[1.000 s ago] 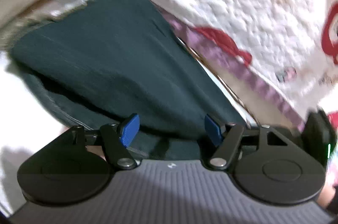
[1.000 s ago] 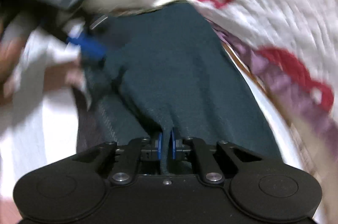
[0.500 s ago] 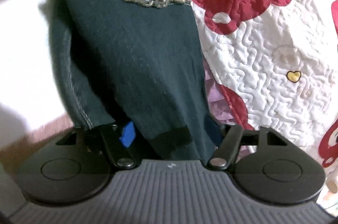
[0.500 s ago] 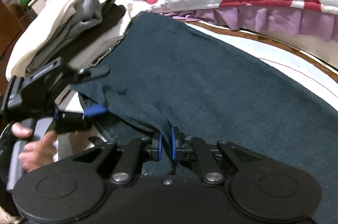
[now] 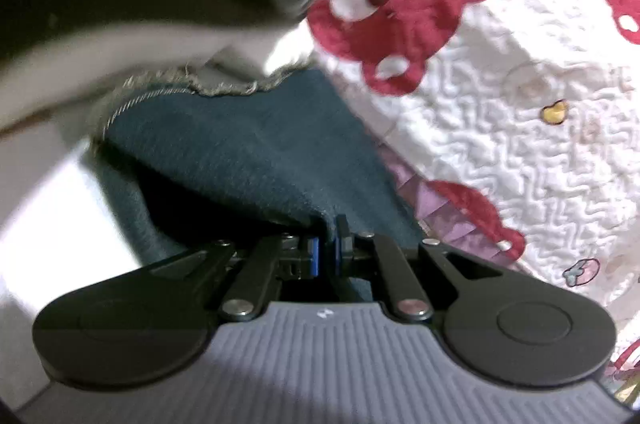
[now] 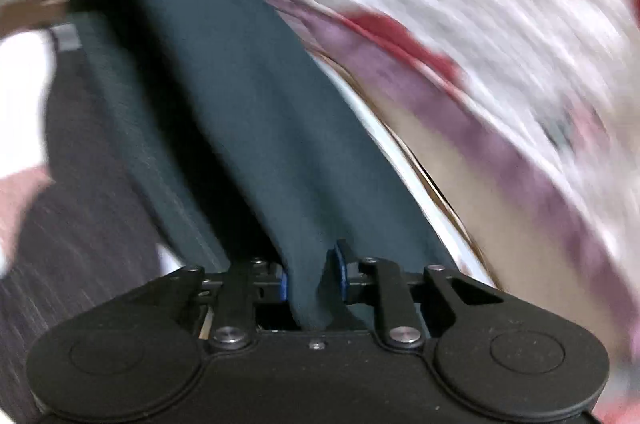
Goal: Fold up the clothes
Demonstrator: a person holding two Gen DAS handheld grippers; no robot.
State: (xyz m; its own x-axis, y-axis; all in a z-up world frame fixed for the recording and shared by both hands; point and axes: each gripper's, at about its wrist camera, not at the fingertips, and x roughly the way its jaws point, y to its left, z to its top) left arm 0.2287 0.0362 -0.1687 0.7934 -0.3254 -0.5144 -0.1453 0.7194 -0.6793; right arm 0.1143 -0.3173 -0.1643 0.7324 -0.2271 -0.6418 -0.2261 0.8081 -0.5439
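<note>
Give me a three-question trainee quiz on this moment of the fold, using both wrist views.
1. True or false: the left gripper is shut on an edge of the dark teal garment.
2. What sits between the right gripper blue pads?
A. a fold of the teal cloth
B. a white sock
C. nothing
3. Fill in: the quilt beside the garment is white with red ____ shapes.

Key
1. True; its pads are nearly together with cloth pinched between them.
2. A; the pads stand a little apart with bunched teal cloth between.
3. bear
</note>
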